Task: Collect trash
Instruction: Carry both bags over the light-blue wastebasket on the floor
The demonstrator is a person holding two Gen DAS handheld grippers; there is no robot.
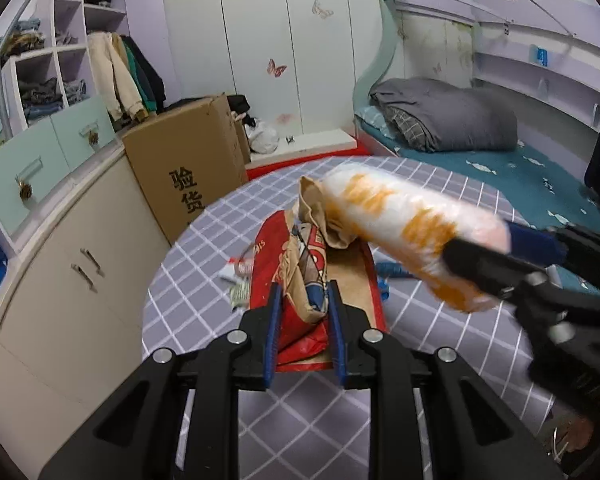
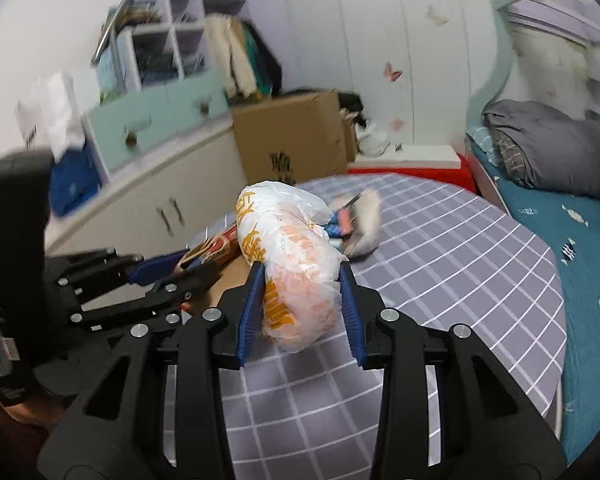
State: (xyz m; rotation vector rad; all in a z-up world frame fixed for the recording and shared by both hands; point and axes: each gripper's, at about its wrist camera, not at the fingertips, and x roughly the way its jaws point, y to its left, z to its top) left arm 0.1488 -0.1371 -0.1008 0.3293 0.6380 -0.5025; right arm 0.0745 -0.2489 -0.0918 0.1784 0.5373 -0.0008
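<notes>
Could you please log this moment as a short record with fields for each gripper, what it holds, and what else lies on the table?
left gripper: shut on the red and brown paper bag, holding it upright
right gripper: shut on the white plastic bag with orange print, held above the table
table: round, grey checked cloth
other trash: small wrappers left of the paper bag; blurred crumpled pieces beyond the plastic bag
</notes>
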